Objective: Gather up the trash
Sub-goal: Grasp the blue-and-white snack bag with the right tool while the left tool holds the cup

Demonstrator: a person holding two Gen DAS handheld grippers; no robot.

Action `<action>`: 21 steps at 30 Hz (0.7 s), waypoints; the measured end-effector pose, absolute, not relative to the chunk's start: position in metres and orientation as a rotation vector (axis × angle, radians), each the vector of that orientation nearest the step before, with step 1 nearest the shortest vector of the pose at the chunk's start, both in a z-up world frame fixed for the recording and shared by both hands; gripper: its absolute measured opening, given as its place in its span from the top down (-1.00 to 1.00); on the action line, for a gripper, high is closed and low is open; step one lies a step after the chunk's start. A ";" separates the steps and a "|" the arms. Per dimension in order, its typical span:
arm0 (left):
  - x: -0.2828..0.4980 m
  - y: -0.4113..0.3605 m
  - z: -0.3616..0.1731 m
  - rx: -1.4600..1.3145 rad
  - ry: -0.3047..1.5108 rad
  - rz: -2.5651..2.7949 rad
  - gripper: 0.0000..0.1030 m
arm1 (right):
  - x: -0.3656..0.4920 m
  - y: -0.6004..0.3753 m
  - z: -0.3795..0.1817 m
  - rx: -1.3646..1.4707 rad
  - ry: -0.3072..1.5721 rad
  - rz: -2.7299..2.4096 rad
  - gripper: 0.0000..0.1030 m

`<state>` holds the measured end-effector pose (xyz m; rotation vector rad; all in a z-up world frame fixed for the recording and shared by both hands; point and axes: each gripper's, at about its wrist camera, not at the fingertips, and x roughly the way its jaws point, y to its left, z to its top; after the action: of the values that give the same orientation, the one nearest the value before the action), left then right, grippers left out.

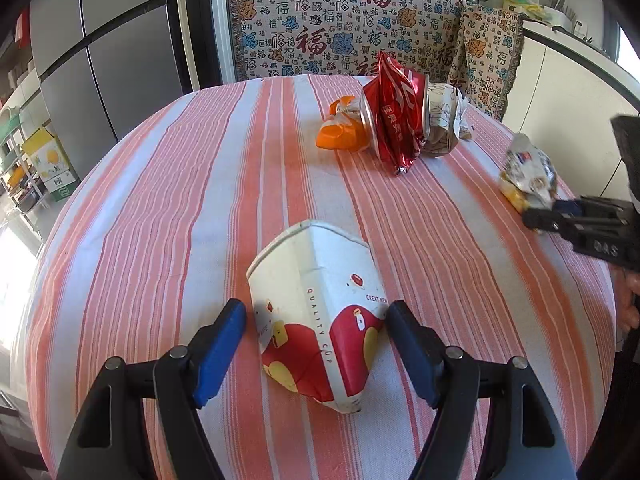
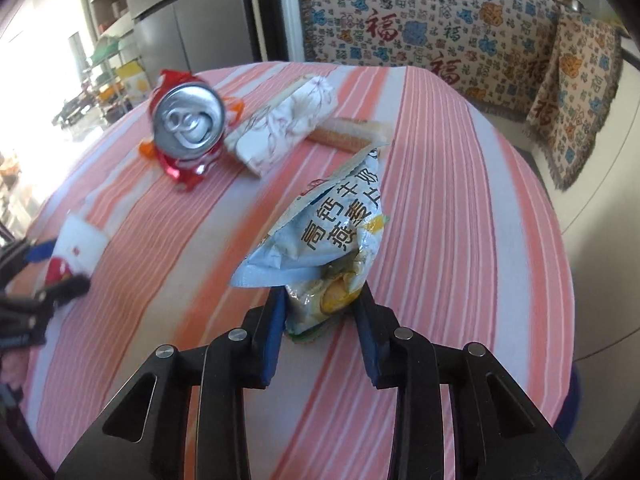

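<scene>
A crushed white and red paper cup (image 1: 316,312) lies on the striped tablecloth (image 1: 160,200) between the blue fingers of my left gripper (image 1: 314,314), which is open around it; the right pad touches its side. The cup also shows in the right wrist view (image 2: 74,252). My right gripper (image 2: 320,308) is shut on the lower end of a light blue snack bag (image 2: 324,232), also seen in the left wrist view (image 1: 528,176). A crushed red can (image 1: 394,112) with orange wrapper (image 1: 340,128) and a patterned paper pack (image 1: 442,116) lie further back.
The round table's edge (image 2: 560,280) drops off on all sides. A patterned blanket covers a bench (image 1: 340,24) behind the table. A grey refrigerator (image 1: 104,40) stands at the left. A wafer cone (image 2: 344,134) lies by the paper pack (image 2: 284,128).
</scene>
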<state>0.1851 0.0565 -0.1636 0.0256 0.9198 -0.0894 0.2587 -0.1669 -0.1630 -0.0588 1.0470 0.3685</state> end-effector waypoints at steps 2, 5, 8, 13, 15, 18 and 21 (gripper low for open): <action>0.185 0.056 -0.164 0.025 0.920 -0.089 -0.46 | 0.236 -0.176 -0.161 -0.053 1.050 0.396 0.34; 0.185 0.056 -0.164 0.024 0.920 -0.088 -0.46 | 0.216 -0.189 -0.159 0.003 1.039 0.408 0.15; 0.183 0.058 -0.162 0.003 0.916 -0.098 -0.46 | 0.206 -0.201 -0.156 0.055 1.008 0.397 -0.20; 0.165 0.077 -0.157 -0.107 0.903 -0.144 -0.46 | 0.200 -0.201 -0.146 0.067 0.989 0.402 -0.44; 0.160 0.082 -0.155 -0.131 0.905 -0.146 -0.46 | 0.201 -0.200 -0.142 0.078 0.979 0.397 -0.46; 0.160 0.082 -0.154 -0.138 0.917 -0.140 -0.46 | 0.205 -0.198 -0.137 0.091 0.977 0.384 -0.49; 0.167 0.074 -0.151 -0.130 0.927 -0.130 -0.46 | 0.210 -0.196 -0.133 0.094 0.977 0.361 -0.50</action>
<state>0.1667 0.0739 -0.1507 -0.1303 0.9271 -0.1296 0.2102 -0.1957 -0.1330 0.0935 0.9768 0.3608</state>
